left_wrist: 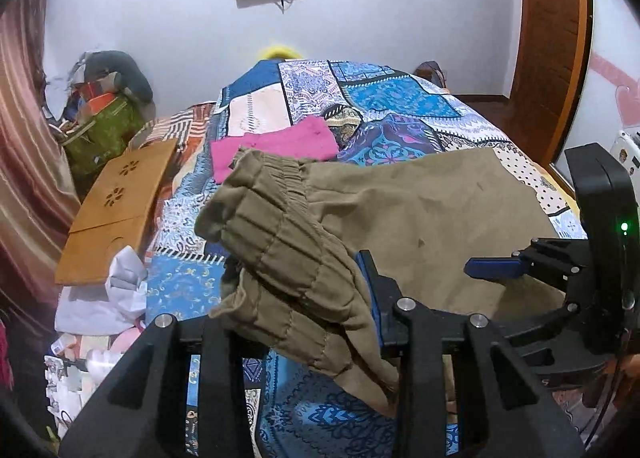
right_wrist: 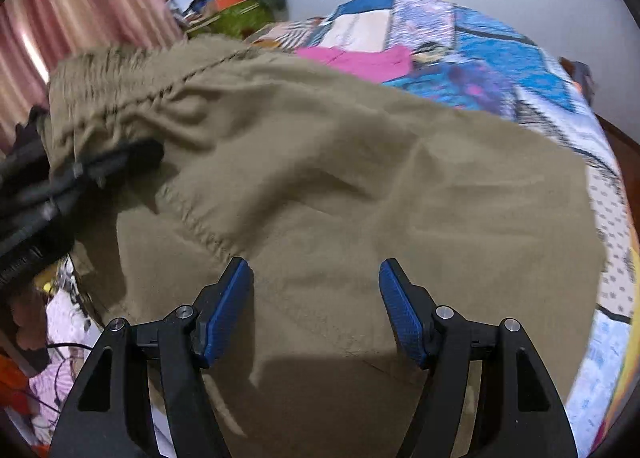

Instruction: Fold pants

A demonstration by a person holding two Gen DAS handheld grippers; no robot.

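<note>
The khaki pants (left_wrist: 420,209) lie spread across a bed covered with a blue patchwork bedspread (left_wrist: 384,97), and their elastic waistband end is bunched up and raised off the bed toward the left wrist camera. The left gripper (left_wrist: 304,298) is clamped on that gathered waistband: the fabric fills the gap between its fingers and drapes over them, hiding one blue pad. The right gripper (right_wrist: 316,298) hangs above the flat middle of the pants with its blue pads (right_wrist: 230,306) set apart and nothing between them; in the left wrist view it shows at the right edge, over the far side of the garment. Beyond the pants a pink garment (left_wrist: 276,145) lies flat on the bedspread. A wooden lap tray (left_wrist: 116,213) leans at the bed's left edge, near a green bag (left_wrist: 100,137).
</note>
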